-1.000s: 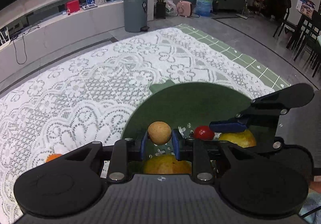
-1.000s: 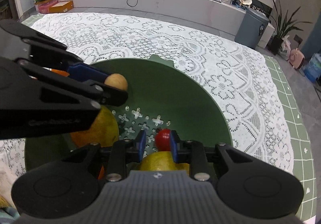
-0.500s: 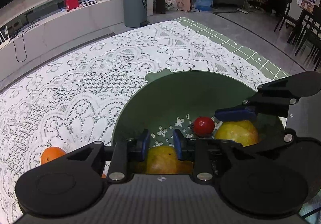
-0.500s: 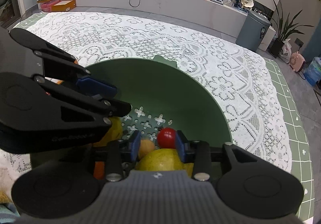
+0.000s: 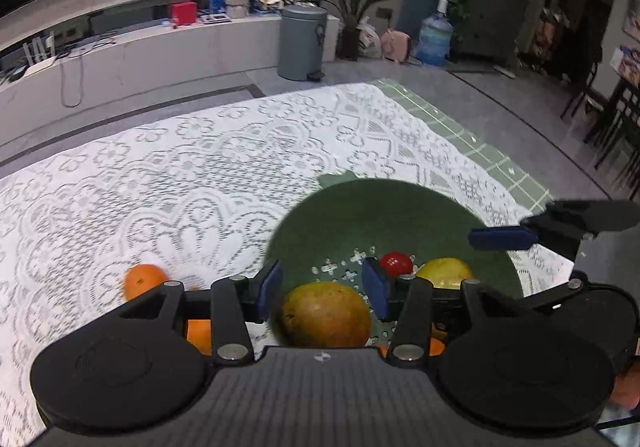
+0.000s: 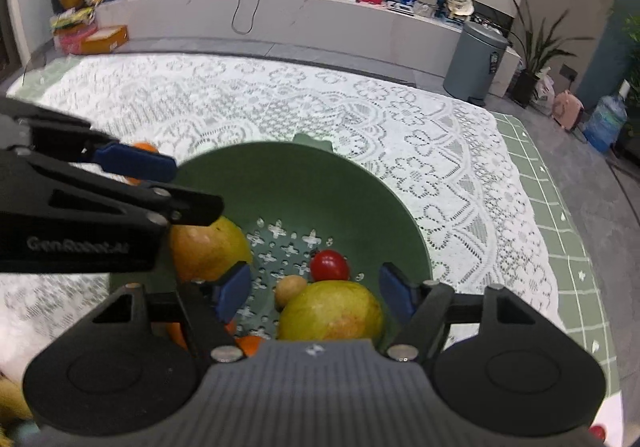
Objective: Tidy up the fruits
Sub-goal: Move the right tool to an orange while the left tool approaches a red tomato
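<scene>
Both grippers are held above the green bowl (image 6: 304,183) on the lace-covered table. The left gripper (image 5: 323,289) is opening, with nothing pressed between its pads; the right gripper (image 6: 316,291) is likewise opening and empty. Inside the bowl lie two mangoes (image 6: 332,311), a tomato (image 6: 329,265) and a small brown fruit (image 6: 290,289).

The release step is judged complete. An orange (image 5: 142,281) lies on the cloth just beside the bowl's left rim; the next move calls for reaching it.

The brown fruit is shown only by the right view; the orange is seen clearly only in the left view.
</scene>
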A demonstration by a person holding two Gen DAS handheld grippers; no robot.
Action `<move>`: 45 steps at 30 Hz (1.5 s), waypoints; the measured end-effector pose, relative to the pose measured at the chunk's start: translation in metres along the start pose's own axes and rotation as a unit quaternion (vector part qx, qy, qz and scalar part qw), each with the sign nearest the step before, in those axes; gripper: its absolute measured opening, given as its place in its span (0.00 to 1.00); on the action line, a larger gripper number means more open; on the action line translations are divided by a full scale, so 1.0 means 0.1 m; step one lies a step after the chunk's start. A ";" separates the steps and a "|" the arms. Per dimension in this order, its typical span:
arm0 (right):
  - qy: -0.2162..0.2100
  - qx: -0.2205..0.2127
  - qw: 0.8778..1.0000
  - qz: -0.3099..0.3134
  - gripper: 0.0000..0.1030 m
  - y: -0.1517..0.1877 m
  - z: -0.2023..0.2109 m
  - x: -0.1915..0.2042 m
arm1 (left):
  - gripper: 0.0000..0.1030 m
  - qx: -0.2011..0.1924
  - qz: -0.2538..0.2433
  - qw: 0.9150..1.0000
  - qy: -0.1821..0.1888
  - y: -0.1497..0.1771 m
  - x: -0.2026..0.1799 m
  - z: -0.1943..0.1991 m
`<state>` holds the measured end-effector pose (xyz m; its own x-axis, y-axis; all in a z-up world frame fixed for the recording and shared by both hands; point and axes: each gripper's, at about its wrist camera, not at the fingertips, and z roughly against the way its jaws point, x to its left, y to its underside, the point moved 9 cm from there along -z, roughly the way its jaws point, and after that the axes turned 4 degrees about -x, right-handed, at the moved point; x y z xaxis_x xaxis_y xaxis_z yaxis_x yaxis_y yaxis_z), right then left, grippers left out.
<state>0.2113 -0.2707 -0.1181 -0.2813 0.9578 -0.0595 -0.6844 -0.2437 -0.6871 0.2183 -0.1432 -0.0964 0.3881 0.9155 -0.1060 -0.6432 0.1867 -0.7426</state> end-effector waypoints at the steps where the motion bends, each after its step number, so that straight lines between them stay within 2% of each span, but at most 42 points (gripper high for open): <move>1: -0.003 -0.004 1.000 -0.013 0.71 -0.01 0.05 0.01 | 0.54 -0.002 0.005 1.000 -0.002 0.00 0.03 0.05; 7: -0.015 -0.028 0.996 -0.078 0.73 -0.06 0.26 0.14 | 0.55 -0.015 0.022 0.999 -0.031 0.03 0.24 0.32; 16: -0.036 -0.062 0.991 -0.114 0.74 -0.08 0.30 0.56 | 0.55 -0.024 0.036 0.997 -0.061 0.18 0.63 0.63; 22: -0.038 -0.112 0.989 -0.083 0.74 -0.19 0.37 0.90 | 0.55 -0.034 0.059 0.995 -0.073 0.33 0.94 0.75; 28: -0.039 -0.144 0.988 -0.046 0.74 -0.27 0.38 1.17 | 0.56 -0.031 0.080 0.993 -0.081 0.46 1.26 0.73; 34: -0.029 -0.148 0.989 -0.002 0.74 -0.31 0.28 1.38 | 0.56 -0.038 0.084 0.993 -0.077 0.56 1.44 0.71; 39: -0.023 -0.151 0.987 0.040 0.74 -0.32 0.16 1.55 | 0.56 -0.028 0.104 0.992 -0.070 0.65 1.58 0.64; 45: -0.013 -0.138 0.988 0.072 0.62 -0.31 -0.05 1.67 | 0.56 -0.026 0.134 0.989 -0.064 0.73 1.77 0.62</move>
<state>0.1888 -0.1022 -0.1099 -0.3821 0.9110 -0.1549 -0.4279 -0.3230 -0.8441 0.1991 0.0543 -0.1284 0.1192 0.9679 -0.2214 -0.6755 -0.0844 -0.7325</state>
